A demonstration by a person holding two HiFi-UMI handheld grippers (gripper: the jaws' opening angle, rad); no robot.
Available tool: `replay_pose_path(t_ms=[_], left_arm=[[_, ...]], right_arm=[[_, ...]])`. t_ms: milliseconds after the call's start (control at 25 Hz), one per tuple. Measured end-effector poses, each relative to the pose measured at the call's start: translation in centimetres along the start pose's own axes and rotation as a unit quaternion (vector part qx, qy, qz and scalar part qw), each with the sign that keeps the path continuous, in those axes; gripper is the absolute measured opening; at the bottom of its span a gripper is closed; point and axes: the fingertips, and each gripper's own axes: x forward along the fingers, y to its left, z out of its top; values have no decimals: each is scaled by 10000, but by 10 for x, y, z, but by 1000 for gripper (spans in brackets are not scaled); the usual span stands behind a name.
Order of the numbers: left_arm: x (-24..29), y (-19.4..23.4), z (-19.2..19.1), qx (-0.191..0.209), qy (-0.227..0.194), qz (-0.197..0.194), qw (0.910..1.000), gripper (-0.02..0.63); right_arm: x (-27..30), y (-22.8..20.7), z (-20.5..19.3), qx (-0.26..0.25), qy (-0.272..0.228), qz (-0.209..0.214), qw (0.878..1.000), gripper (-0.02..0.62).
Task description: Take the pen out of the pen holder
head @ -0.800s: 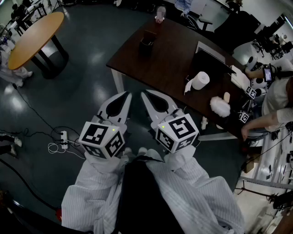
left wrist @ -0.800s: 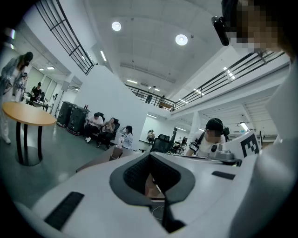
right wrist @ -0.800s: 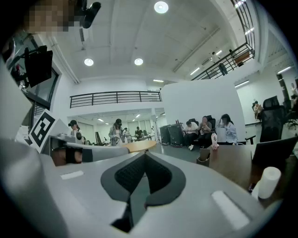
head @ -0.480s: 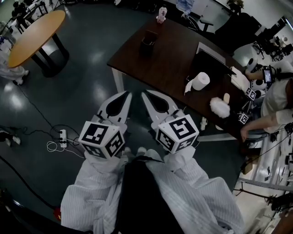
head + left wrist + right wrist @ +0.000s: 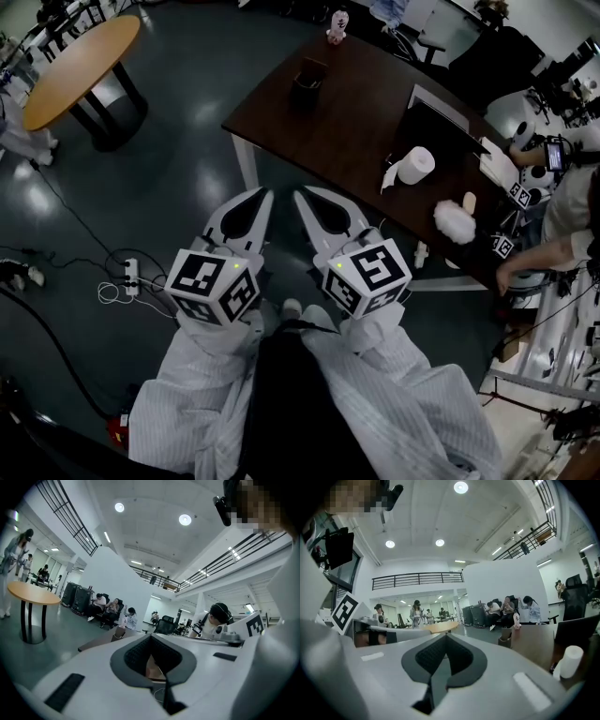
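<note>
Head view: left claw [image 5: 255, 202] and right claw [image 5: 307, 202] side by side above the floor, short of the dark bench [image 5: 356, 141]; only this view shows both at once.
Head view, pen holder [image 5: 307, 81]: dark open box near the bench's far corner, well apart from both claws; pen not discernible.
Left gripper view: jaws together, holding nothing.
Right gripper view: jaws together, empty; paper roll [image 5: 571, 662] at right.
</note>
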Motion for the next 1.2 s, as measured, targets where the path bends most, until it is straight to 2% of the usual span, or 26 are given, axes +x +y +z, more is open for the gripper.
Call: replay_pose_path(t_ms=[320,560,960,1200], left_arm=[[11,23,-8,-80,91,242,9996,5],[43,86,6,-77,150,156,9997,5],[135,232,72,291,647,-591,9957,5],[189,280,69,176,1052,-1045,9888,5]], right_arm=[[22,-15,-12,148,160,93,9997,2],[90,-32,-13,234,171,14,9996,2],[255,-89,13,547,21,-956,9939,2],[302,-134,5,785,97,-1634,9834,2]])
